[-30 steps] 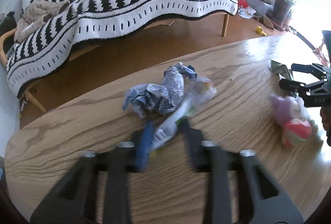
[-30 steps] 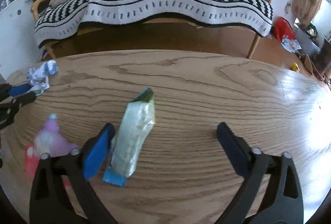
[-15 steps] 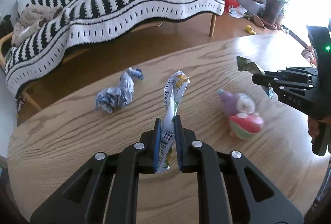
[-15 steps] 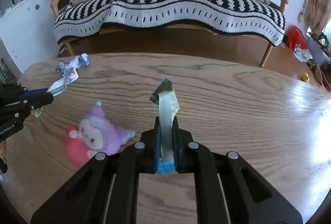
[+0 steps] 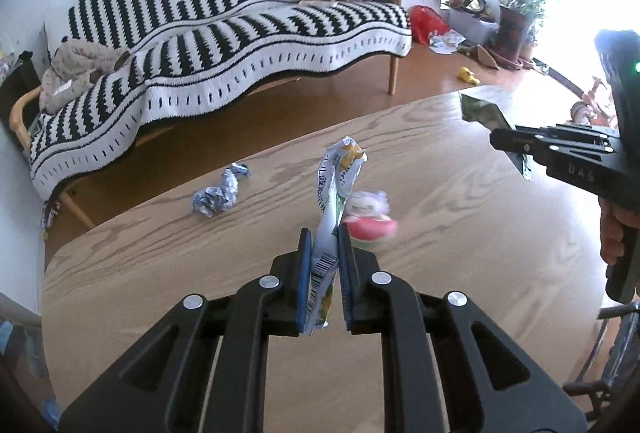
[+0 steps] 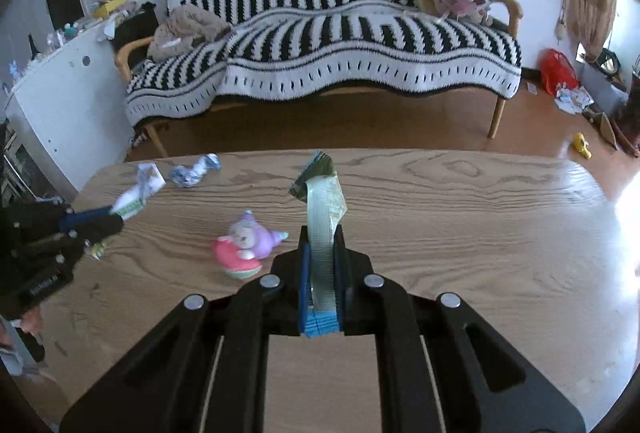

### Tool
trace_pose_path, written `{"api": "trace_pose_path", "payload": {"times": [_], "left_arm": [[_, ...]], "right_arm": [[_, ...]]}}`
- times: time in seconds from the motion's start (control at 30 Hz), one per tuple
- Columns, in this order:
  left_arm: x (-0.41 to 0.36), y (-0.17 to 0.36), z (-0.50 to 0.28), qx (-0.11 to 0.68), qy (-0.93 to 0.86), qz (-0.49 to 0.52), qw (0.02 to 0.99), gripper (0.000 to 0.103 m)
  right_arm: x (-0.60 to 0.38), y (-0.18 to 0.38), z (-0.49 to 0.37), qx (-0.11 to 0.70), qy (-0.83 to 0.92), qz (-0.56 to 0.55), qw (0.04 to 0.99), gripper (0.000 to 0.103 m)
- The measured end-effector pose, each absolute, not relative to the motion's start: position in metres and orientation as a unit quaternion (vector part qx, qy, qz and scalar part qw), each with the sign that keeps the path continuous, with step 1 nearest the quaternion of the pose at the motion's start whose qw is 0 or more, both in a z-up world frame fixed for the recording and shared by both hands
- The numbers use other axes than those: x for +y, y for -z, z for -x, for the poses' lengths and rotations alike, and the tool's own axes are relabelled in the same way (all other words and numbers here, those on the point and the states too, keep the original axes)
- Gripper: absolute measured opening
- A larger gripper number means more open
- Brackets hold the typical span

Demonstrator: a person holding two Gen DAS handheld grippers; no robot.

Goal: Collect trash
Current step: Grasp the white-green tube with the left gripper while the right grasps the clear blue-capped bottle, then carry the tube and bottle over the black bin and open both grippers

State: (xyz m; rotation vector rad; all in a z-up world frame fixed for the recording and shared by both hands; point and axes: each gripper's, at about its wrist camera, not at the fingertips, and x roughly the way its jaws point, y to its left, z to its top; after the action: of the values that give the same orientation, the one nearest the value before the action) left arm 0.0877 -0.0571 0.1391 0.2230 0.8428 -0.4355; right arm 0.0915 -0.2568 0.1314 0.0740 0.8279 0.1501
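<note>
My left gripper (image 5: 324, 233) is shut on a white and yellow snack wrapper (image 5: 336, 189) and holds it upright above the wooden table (image 5: 460, 233). My right gripper (image 6: 320, 229) is shut on a pale green wrapper with a blue end (image 6: 324, 209), also lifted off the table. A crumpled blue and white wrapper (image 5: 220, 191) lies on the table near its far left edge; it also shows in the right wrist view (image 6: 194, 169). Each gripper shows in the other's view: the right one (image 5: 500, 141), the left one (image 6: 116, 217).
A pink and purple plush toy (image 6: 246, 245) lies mid-table between the grippers, also in the left wrist view (image 5: 370, 217). Beyond the table stands a sofa with a black and white striped blanket (image 6: 340, 45). A white cabinet (image 6: 60, 101) stands at the left.
Both grippers closed on their wrappers and lifted them off the table. Both have since risen and pulled back, so the table looks farther away.
</note>
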Motion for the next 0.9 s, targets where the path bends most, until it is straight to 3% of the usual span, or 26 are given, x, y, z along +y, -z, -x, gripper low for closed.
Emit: {"api": "trace_pose_path", "payload": {"times": [0.27, 0.5, 0.73, 0.9], "left_arm": [[-0.095, -0.173, -0.005, 0.384, 0.241, -0.105, 0.885, 0.012], [-0.164, -0.182, 0.077, 0.369, 0.301, -0.12, 0.871, 0.012], [-0.232, -0.16, 0.154, 0.388, 0.339, -0.1, 0.851, 0.012], [-0.284, -0.102, 0.206, 0.421, 0.338, -0.107, 0.835, 0.012]], "right_arm": [[-0.274, -0.18, 0.001, 0.38, -0.061, -0.04, 0.922, 0.01], [-0.343, -0.187, 0.113, 0.382, 0.007, -0.049, 0.923, 0.01], [-0.418, -0.158, 0.233, 0.389, 0.078, -0.092, 0.913, 0.01], [-0.441, -0.108, 0.306, 0.411, 0.1, -0.119, 0.898, 0.011]]}}
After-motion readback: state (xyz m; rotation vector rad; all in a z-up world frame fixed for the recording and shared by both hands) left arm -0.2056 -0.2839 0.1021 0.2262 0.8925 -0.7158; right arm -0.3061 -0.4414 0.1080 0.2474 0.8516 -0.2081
